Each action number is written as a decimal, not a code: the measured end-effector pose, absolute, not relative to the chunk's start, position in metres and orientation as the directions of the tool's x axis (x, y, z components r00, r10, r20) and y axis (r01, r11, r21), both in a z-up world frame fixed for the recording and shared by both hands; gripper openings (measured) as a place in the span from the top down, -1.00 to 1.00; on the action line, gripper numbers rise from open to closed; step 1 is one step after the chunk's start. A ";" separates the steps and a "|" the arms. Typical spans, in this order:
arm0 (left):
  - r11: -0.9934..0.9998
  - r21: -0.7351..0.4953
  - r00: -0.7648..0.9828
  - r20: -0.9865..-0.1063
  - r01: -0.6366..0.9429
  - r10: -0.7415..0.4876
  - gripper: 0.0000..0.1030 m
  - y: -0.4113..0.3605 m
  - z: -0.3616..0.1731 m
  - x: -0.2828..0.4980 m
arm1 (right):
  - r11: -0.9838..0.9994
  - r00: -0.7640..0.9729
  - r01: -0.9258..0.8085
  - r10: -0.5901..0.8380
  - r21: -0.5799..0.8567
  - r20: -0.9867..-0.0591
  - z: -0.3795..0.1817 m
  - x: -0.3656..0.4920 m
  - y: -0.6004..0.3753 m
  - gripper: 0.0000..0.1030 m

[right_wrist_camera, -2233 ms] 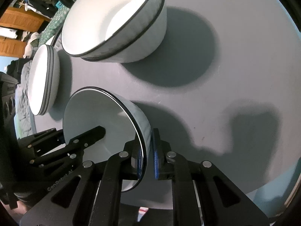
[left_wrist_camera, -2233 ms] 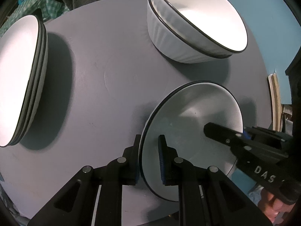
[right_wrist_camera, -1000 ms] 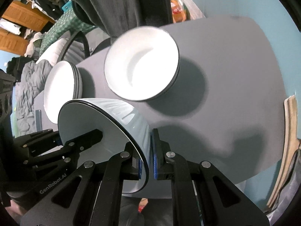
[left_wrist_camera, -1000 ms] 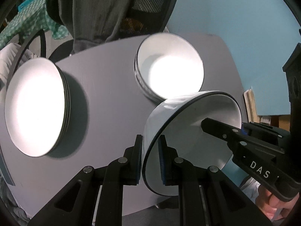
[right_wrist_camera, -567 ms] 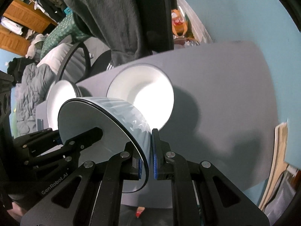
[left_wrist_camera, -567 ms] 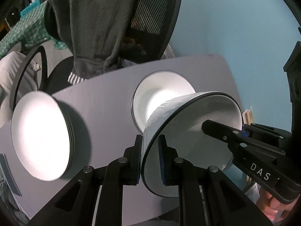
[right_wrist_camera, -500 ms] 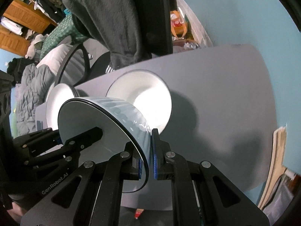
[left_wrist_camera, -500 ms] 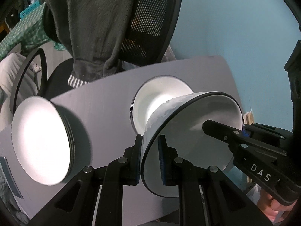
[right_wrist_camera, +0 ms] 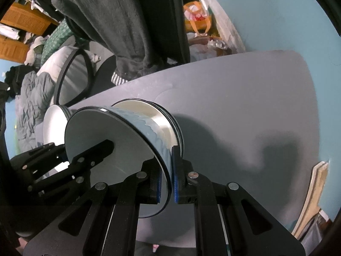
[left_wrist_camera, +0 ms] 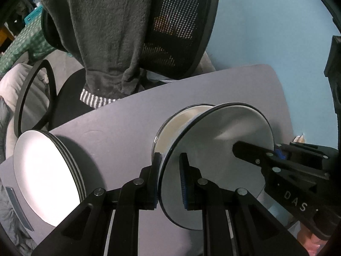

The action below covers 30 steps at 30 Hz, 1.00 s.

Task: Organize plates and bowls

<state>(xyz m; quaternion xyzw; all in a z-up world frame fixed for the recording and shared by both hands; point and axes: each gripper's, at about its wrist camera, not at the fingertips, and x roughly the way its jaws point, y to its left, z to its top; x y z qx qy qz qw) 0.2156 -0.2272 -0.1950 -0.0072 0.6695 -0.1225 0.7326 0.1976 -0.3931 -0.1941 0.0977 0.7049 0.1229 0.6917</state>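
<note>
A white bowl with a black rim [left_wrist_camera: 215,147] [right_wrist_camera: 102,147] hangs in the air, pinched at opposite sides of its rim. My left gripper [left_wrist_camera: 169,179] is shut on its near left edge and my right gripper [right_wrist_camera: 167,181] is shut on its right edge. The right gripper [left_wrist_camera: 275,153] shows at the far side in the left wrist view, and the left gripper [right_wrist_camera: 70,155] at the left in the right wrist view. Right behind and below the held bowl sits the stack of white bowls [left_wrist_camera: 177,123] [right_wrist_camera: 162,117] on the grey table [left_wrist_camera: 119,128] [right_wrist_camera: 245,98]. A stack of white plates [left_wrist_camera: 46,175] [right_wrist_camera: 53,117] lies to the left.
A black mesh office chair with a dark grey garment draped over it [left_wrist_camera: 119,27] [right_wrist_camera: 119,21] stands just past the table's far edge. A blue wall [left_wrist_camera: 266,21] is behind. Bedding and clutter [right_wrist_camera: 27,89] lie at the left; a tan board [right_wrist_camera: 313,194] leans off the table's right edge.
Both grippers have carried the bowl forward over the table. It now overlaps the bowl stack instead of hanging short of it. The chair looks nearer and larger.
</note>
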 end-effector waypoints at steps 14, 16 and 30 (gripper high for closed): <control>0.963 -0.181 0.013 -0.982 0.201 -0.188 0.70 -0.230 -0.196 0.223 | 0.934 -0.103 0.023 0.356 0.356 -0.929 -0.201 0.207 -0.401 0.80; 0.960 -0.174 -0.001 -0.984 0.218 -0.178 0.65 -0.232 -0.196 0.224 | 0.934 -0.110 0.025 0.356 0.355 -0.928 -0.201 0.207 -0.401 0.80; 0.948 -0.061 0.067 -0.994 0.314 -0.086 0.38 -0.240 -0.177 0.225 | 0.936 -0.103 0.037 0.351 0.349 -0.931 -0.195 0.205 -0.397 0.60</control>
